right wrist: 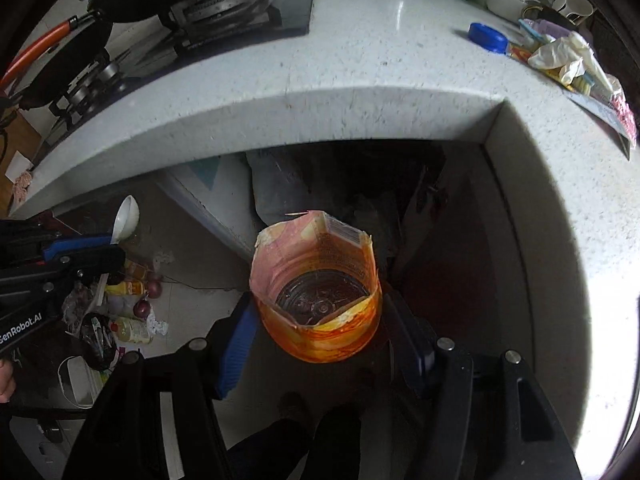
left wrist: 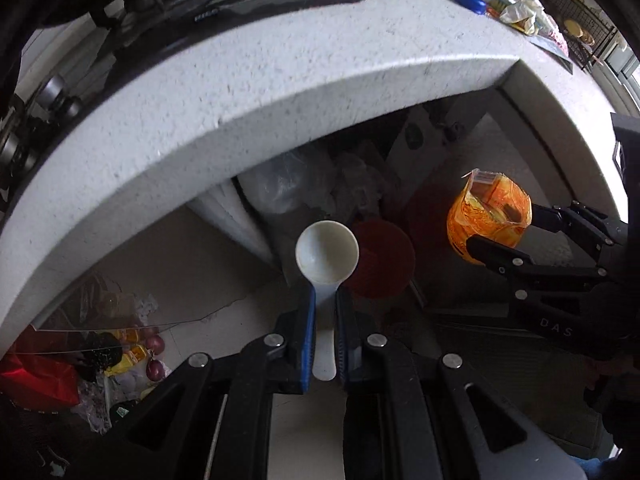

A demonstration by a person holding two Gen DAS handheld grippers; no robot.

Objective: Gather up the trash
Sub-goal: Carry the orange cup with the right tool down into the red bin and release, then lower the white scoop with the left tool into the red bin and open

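1. The left gripper is clamped narrow on the flat handle of a white plastic measuring scoop, bowl pointing forward toward 12 o'clock, out over the floor below the speckled grey stone countertop.
2. The right gripper holds an orange torn-open plastic pouch upright between its blue-padded fingers, mouth up; it shows at 3 o'clock in the left wrist view.
3. A round red plastic bin sits in the dark recess under the counter, just past the scoop's bowl — likely the target.
4. Risk: the scoop is pinched on a thin smooth handle, so a tilt could let it swivel or slip and land beside the bin.
5. Risk: the pouch wall is soft; a tighter squeeze could buckle it, and tipping could spill whatever is inside.
6. More trash — a blue plastic cap and crumpled wrappers — lies on the counter at 1 o'clock, uncollected.
7. Hard to make out: the pouch's dark contents, the bin's depth, and the blurred clutter in the recess. The right wrist view hides the bin behind the pouch.
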